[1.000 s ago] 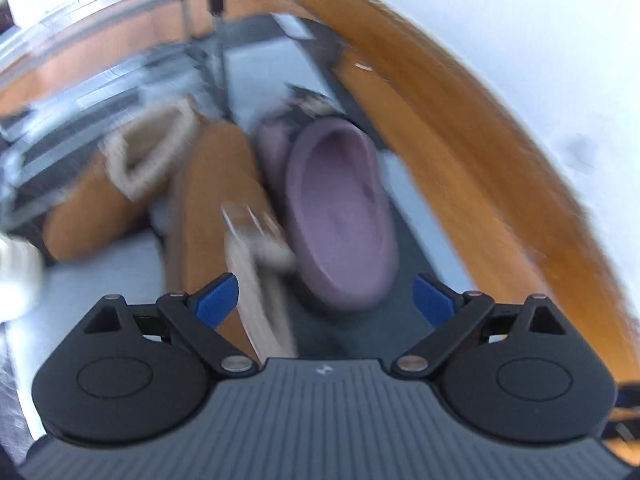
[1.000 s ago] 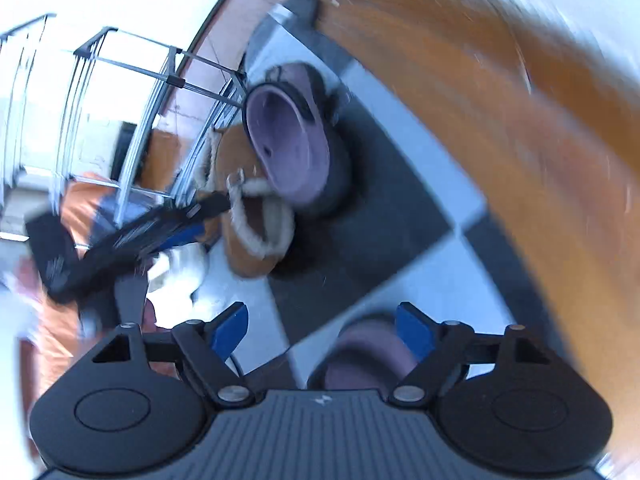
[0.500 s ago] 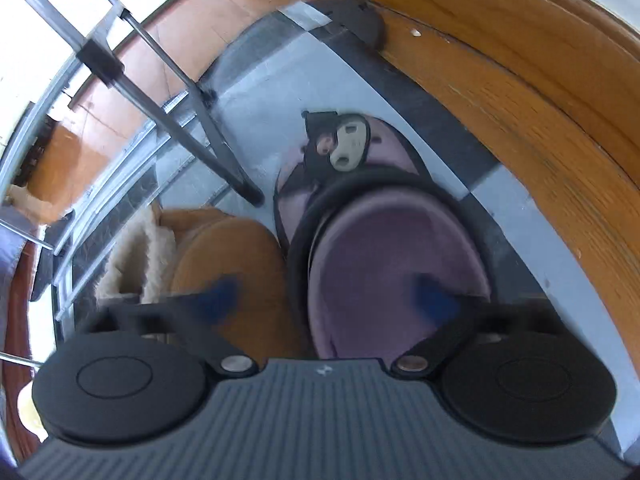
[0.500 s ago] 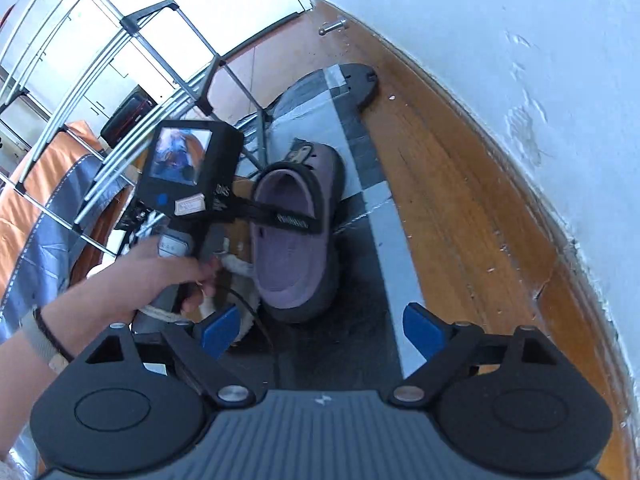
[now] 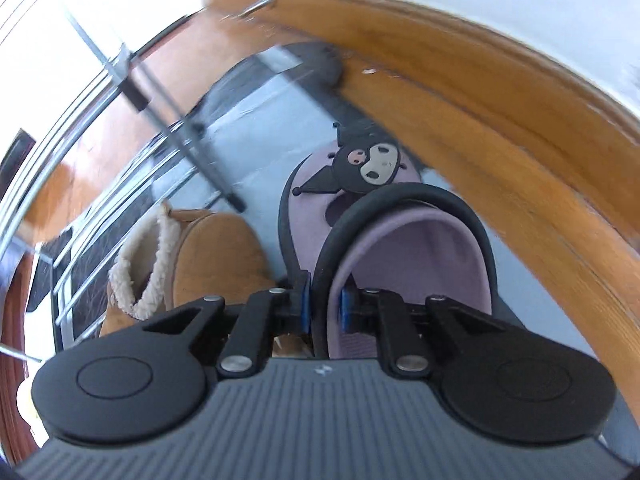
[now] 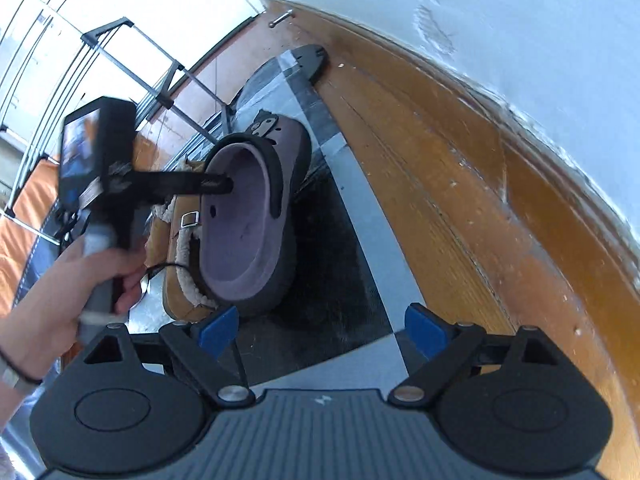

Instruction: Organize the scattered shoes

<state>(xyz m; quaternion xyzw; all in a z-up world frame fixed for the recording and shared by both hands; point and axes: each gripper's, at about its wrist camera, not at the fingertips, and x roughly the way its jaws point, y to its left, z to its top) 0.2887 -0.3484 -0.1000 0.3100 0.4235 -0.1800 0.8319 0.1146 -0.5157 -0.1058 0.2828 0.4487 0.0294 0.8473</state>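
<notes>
Wooden floor (image 5: 520, 168) and a checkered mat (image 5: 256, 148) fill the left wrist view; at centre the left gripper (image 5: 324, 306) is clenched on the side wall of a purple clog (image 5: 404, 248), a tan slipper (image 5: 208, 256) just left. Right wrist view: the clog (image 6: 244, 220) sits at centre-left, while the right gripper (image 6: 320, 328) hangs released at bottom centre.

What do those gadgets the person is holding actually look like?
Each gripper, left and right, has a ribbed grey body, two round black discs, black linkage bars with silver pivots and blue-padded fingers. The left carries a small rear screen. A dark band circles the wrist.
</notes>
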